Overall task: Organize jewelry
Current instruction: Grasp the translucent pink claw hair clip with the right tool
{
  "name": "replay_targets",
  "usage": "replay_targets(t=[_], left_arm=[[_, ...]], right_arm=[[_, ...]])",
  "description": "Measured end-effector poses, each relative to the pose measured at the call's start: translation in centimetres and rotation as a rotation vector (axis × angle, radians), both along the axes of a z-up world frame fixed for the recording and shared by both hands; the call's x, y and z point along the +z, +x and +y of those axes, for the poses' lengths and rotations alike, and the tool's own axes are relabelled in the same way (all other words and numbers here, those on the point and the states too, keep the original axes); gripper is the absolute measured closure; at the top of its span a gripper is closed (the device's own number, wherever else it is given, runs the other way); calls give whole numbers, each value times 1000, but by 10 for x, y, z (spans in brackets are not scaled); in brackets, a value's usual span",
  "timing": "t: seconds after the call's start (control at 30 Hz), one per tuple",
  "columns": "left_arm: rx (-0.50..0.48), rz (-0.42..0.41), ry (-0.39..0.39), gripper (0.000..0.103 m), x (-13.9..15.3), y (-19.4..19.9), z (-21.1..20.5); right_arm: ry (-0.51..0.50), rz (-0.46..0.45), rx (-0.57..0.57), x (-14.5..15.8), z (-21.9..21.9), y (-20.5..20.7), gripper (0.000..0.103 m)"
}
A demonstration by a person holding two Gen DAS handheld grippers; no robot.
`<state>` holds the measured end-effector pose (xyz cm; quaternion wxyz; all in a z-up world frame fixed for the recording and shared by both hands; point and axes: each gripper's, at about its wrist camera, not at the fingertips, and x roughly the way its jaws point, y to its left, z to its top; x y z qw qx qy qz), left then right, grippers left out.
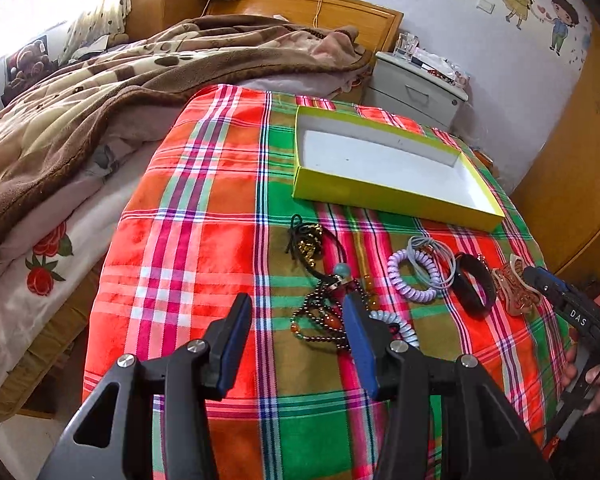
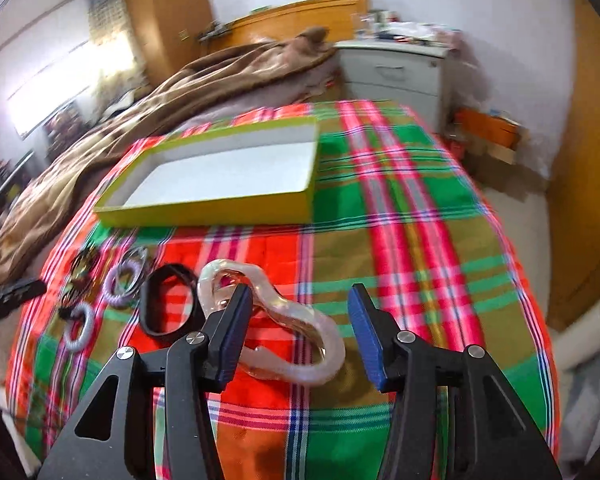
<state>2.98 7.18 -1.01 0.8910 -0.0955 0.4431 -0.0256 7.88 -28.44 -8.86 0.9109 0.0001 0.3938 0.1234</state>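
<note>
Both grippers spread wide, nothing gripped. Left gripper over the dark beaded necklace on the red-green plaid cloth. Right gripper over the translucent pink hair claw, just beside the black band. Yellow-green shallow cardboard box sits empty behind the jewelry row.

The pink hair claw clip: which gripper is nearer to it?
Right. The open right gripper is just over the clip; the left gripper is further away, by the dark bead bracelets.
</note>
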Motion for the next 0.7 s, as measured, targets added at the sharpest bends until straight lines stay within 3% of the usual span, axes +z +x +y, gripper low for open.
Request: replay_targets(t=[0.23,0.37,0.4,0.7], left_arm=[[-5,34,-30,54,-7,2,9],[-2,45,-29,54,-10,4,11],[-6,48,-36,54,-10,4,11],[-54,76,-103,54,-14,7,7]], right_arm=[[-1,93,110,-4,1,16,53],[-6,90,127,-1,2,15,88],[-16,90,127,-1,3,15,90],[51,28,52,8,-14,1,90]])
